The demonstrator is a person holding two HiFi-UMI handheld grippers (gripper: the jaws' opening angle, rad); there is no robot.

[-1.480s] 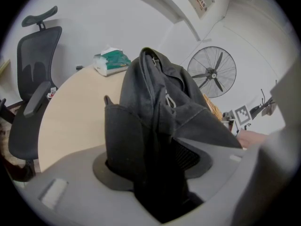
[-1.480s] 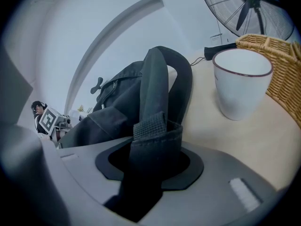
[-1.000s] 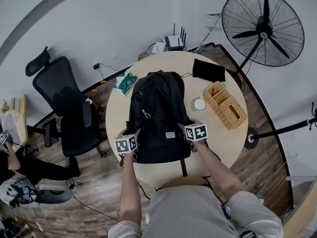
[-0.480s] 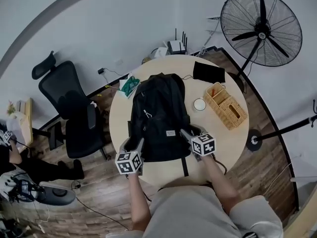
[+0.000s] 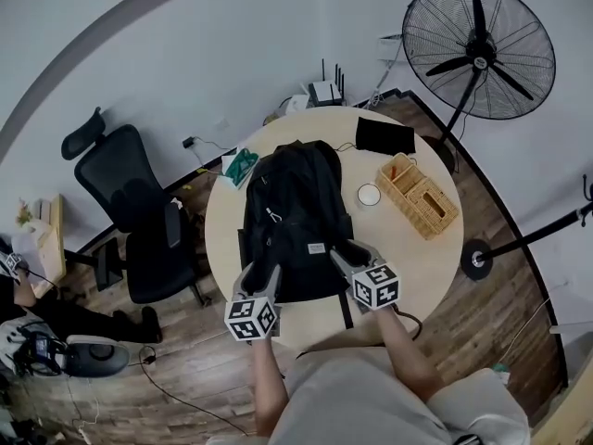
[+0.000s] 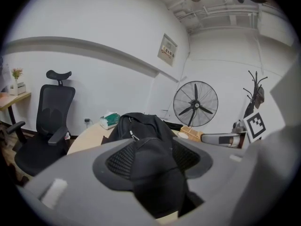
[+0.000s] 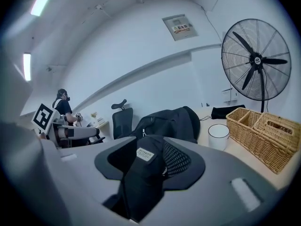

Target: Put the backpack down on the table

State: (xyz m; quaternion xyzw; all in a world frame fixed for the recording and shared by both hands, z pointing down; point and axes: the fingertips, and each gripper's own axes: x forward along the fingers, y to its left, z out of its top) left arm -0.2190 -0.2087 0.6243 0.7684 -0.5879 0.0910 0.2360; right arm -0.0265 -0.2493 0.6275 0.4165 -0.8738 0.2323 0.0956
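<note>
Two holds | left gripper [image 6: 153, 161], right gripper [image 7: 150, 165] grasp backpack [image 5: 296, 202] | label [image 7: 145, 154]: right gripper view, not left

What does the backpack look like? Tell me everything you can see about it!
The backpack is black and looks like soft cloth. It lies flat on the round, pale wooden table, with its top end pointing away from the person. On its front are a silvery zipper pull and, near the bottom, a small white label. A strap trails toward the table's near edge. The left tongs and right tongs each pinch a fold of cloth at its bottom end.
</note>
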